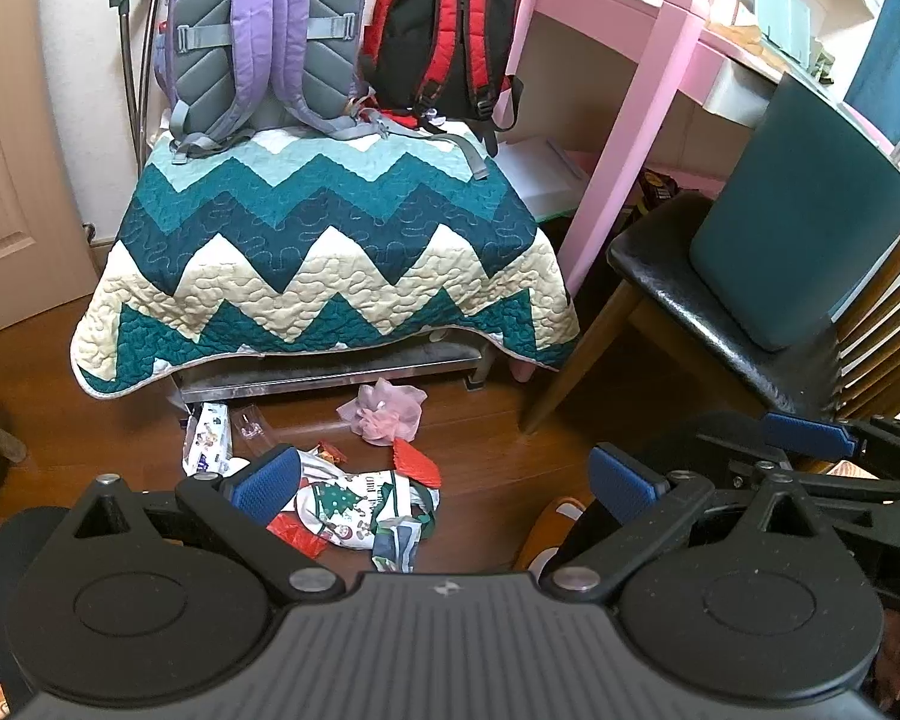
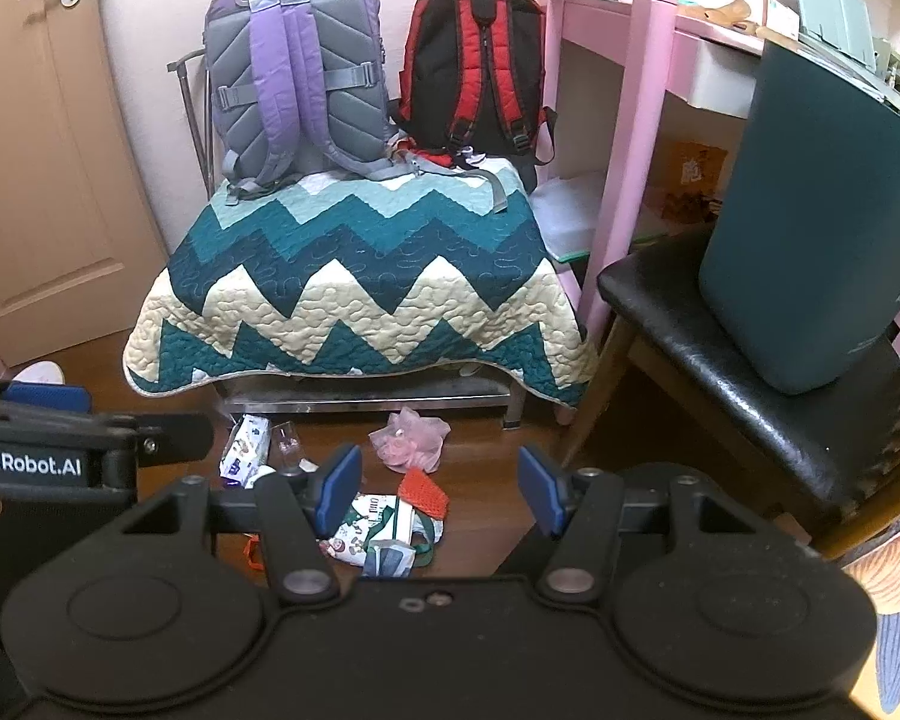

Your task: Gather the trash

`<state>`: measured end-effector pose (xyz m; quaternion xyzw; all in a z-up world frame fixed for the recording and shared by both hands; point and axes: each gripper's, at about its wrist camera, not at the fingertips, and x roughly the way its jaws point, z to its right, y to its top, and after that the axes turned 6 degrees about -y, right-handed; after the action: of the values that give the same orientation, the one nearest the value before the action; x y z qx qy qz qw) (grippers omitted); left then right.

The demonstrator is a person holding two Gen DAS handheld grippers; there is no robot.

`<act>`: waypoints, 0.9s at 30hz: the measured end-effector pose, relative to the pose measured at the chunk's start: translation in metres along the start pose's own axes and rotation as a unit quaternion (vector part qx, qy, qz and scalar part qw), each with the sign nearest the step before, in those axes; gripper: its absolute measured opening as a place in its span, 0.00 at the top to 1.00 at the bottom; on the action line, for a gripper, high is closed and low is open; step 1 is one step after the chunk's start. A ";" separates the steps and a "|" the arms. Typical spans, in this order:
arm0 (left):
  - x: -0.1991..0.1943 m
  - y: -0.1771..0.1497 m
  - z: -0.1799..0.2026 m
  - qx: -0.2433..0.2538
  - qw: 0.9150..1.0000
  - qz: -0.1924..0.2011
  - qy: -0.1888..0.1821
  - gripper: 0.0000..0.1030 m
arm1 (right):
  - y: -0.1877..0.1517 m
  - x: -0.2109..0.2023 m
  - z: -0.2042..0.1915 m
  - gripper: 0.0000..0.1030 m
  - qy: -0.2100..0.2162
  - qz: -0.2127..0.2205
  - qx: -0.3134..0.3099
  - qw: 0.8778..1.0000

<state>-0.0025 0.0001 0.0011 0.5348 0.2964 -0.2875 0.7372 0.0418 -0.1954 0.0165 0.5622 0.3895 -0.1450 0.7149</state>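
Several pieces of trash lie on the wooden floor just in front of a low bench covered by a zigzag quilt. Nearest to the grippers is a crumpled Christmas wrapper with green trees printed on it, and a red piece touches its far edge. A pink mesh bundle lies a little further, near the bench, and a white printed packet with a clear plastic piece beside it lies to the left.

The left gripper hangs above the wrapper with its blue pads wide apart and nothing between them. The right gripper is also spread open and empty, over the same pile.

On the quilt stand a purple-grey backpack and a red-black backpack, side by side against the wall. To the right is a pink desk, and a black chair carries a dark teal bin on its seat.
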 end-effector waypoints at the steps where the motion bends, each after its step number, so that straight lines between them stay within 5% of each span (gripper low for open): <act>1: 0.000 0.000 0.000 0.000 1.000 -0.001 0.000 0.00 | 0.000 0.000 0.000 0.44 0.000 0.000 0.000 1.000; 27: 0.009 -0.003 0.001 -0.005 1.000 -0.006 -0.002 0.00 | -0.001 0.003 0.004 0.44 0.000 -0.002 -0.001 1.000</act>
<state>0.0014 -0.0025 -0.0067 0.5284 0.2996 -0.2913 0.7390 0.0447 -0.1985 0.0139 0.5603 0.3909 -0.1464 0.7154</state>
